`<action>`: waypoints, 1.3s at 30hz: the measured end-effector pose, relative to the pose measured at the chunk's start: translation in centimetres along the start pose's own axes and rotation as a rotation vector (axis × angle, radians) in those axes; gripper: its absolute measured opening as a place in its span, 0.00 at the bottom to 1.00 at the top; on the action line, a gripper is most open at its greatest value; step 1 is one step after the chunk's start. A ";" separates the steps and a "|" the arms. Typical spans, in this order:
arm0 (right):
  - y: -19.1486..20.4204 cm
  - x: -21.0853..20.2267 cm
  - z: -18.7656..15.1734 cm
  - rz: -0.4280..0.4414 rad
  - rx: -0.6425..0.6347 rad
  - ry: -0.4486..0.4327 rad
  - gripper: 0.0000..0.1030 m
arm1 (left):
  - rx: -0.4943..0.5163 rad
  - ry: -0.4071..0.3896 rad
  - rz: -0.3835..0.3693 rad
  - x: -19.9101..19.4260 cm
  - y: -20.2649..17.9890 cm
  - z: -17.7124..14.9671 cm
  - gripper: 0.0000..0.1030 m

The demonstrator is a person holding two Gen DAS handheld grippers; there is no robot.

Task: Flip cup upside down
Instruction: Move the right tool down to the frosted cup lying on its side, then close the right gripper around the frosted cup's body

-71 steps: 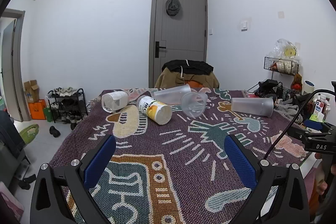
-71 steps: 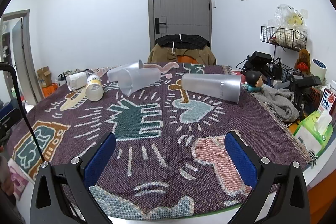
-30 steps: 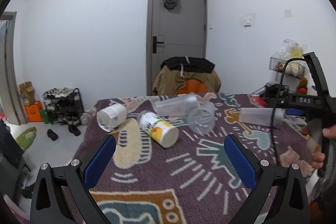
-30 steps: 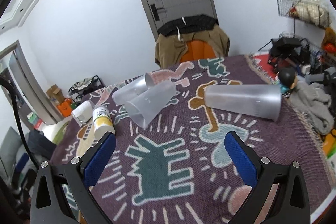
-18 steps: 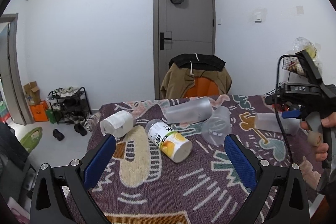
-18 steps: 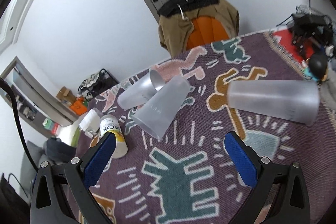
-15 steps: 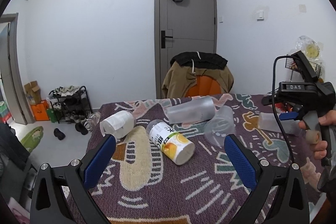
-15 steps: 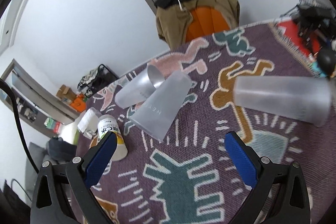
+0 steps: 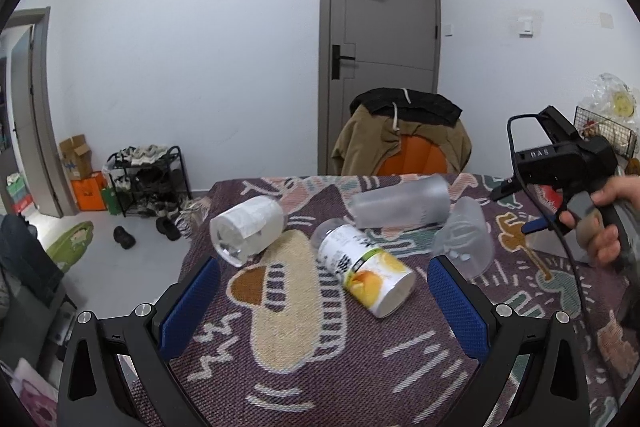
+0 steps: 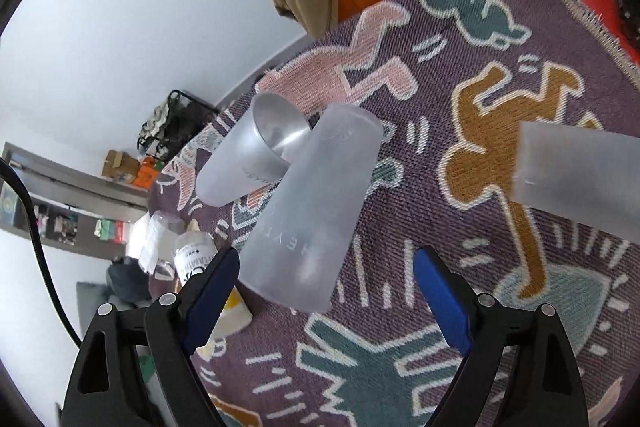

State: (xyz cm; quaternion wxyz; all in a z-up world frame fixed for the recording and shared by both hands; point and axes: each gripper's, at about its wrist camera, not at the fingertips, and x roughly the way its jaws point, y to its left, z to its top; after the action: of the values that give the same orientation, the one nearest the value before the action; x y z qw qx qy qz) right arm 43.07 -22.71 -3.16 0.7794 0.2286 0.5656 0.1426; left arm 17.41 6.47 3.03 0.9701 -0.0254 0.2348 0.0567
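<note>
Several cups lie on their sides on the patterned cloth. A frosted cup (image 10: 312, 211) lies just ahead of my open right gripper (image 10: 326, 291), its mouth toward the fingers; it also shows in the left wrist view (image 9: 464, 243). A second frosted cup (image 10: 252, 159) lies behind it, touching it. A third frosted cup (image 10: 580, 179) lies at the right. A yellow-labelled cup (image 9: 366, 267) and a white-labelled cup (image 9: 248, 231) lie ahead of my open, empty left gripper (image 9: 320, 307). The hand-held right gripper body (image 9: 568, 163) shows at the right of the left wrist view.
The table (image 9: 320, 367) is covered by a purple cloth with cartoon figures. A chair draped with a brown jacket (image 9: 404, 139) stands behind the far edge. A shoe rack (image 9: 148, 179) and boxes stand on the floor at the left. A wire basket (image 9: 604, 135) hangs at the right.
My right gripper has moved forward and tilted down toward the frosted cup, which now fills the space ahead of the fingers. My left gripper has advanced toward the labelled cups.
</note>
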 end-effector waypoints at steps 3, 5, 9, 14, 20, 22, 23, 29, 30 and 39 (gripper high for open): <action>0.1 1.2 1.0 -0.018 0.035 0.024 0.88 | 0.001 0.008 0.016 0.2 0.9 -0.9 1.00; 0.2 2.3 1.8 -0.030 0.058 0.044 0.88 | -0.002 0.014 0.020 0.3 1.6 -1.4 1.00; 0.8 4.7 2.5 -0.075 0.064 0.095 0.88 | -0.031 0.028 0.029 0.8 3.1 -2.2 1.00; 2.0 7.1 2.5 -0.101 0.062 0.125 0.88 | -0.070 0.065 0.048 1.8 4.8 -3.2 1.00; 2.1 8.8 2.3 -0.100 0.073 0.145 0.81 | -0.086 0.077 0.057 1.9 5.9 -3.8 1.00; 2.4 9.0 2.2 -0.084 0.063 0.142 0.80 | -0.086 0.078 0.057 1.9 6.0 -3.9 1.00; 2.5 9.1 2.1 -0.083 0.062 0.137 0.79 | -0.085 0.079 0.058 1.9 6.0 -3.9 1.00; 2.2 7.7 1.3 -0.054 0.070 0.130 0.76 | -0.075 0.064 0.052 1.4 5.8 -3.6 1.00; 2.3 7.3 1.1 -0.048 0.062 0.126 0.75 | -0.074 0.061 0.050 1.3 5.7 -3.6 1.00; 2.9 2.3 -2.3 -0.015 -0.066 0.120 0.71 | -0.073 0.055 0.031 0.2 5.1 -3.4 1.00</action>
State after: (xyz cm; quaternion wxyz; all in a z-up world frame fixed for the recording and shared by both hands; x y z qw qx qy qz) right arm 41.70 -18.67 -4.11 0.7522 0.1895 0.6081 0.1687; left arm 15.47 11.28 -0.20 0.9607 -0.0588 0.2594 0.0794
